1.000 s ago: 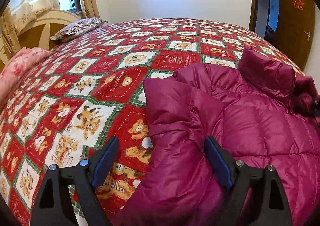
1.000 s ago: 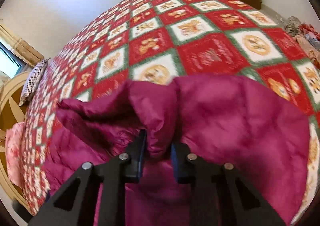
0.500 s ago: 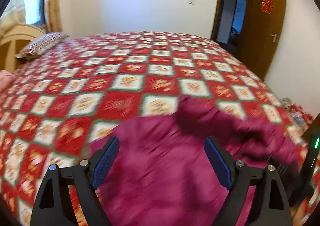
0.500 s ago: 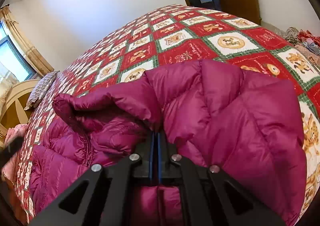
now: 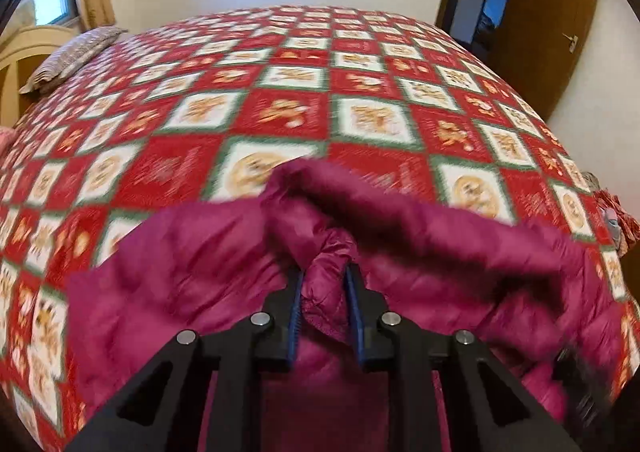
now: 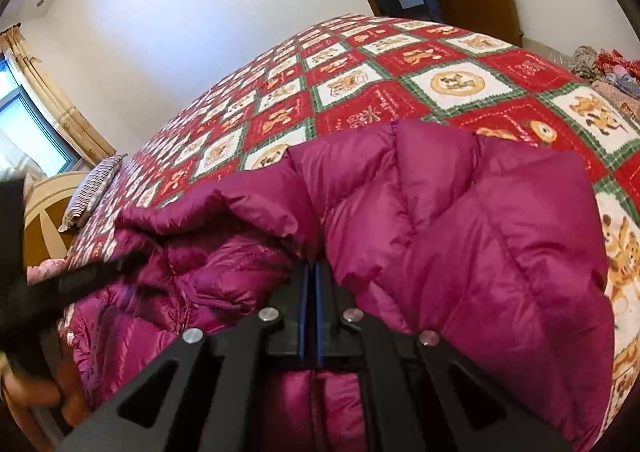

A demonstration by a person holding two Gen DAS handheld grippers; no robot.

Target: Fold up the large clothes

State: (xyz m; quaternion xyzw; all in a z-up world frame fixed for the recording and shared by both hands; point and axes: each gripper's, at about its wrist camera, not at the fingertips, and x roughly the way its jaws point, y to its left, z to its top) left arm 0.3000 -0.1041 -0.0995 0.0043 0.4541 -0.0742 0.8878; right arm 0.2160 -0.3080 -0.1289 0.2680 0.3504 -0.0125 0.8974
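Note:
A magenta puffer jacket lies bunched on a bed with a red, green and white patterned quilt. My left gripper is shut on a fold of the jacket's edge, which bulges between the blue pads. In the right wrist view the jacket fills the lower frame. My right gripper is shut on a thin layer of the jacket, pads nearly touching. The left gripper's dark body shows blurred at the left of that view, close to the jacket's collar.
A striped pillow lies at the far left by the cream headboard. A brown door stands at the right. Loose clothes lie beyond the bed's right edge. A curtained window is at the left.
My left gripper swung over the jacket and closed from wide open onto a fold of it. My right gripper tightened on the jacket and has kept its grip.

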